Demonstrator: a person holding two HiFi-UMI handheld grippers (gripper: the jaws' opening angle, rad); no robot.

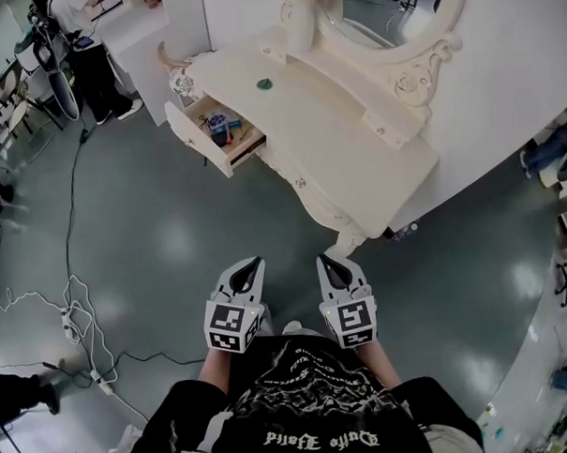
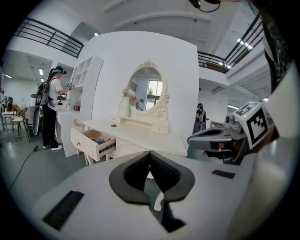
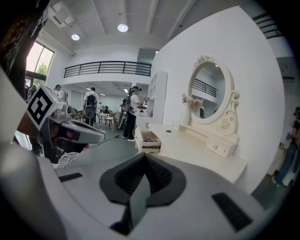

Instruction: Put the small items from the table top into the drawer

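Left gripper [image 1: 254,263] and right gripper [image 1: 323,260] side by side low at torso, well clear of dressing table [image 1: 355,138]. Left jaws pressed together, nothing between. Right jaws likewise closed, empty. Drawer [image 1: 193,138] open at table's left end, blue item [image 1: 220,128] inside. 1 small dark green item [image 1: 264,83] on table top, between drawer and vase [image 1: 298,18].

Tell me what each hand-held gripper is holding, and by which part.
Nothing is held. The left hand-held gripper and the right hand-held gripper are both shut and empty.
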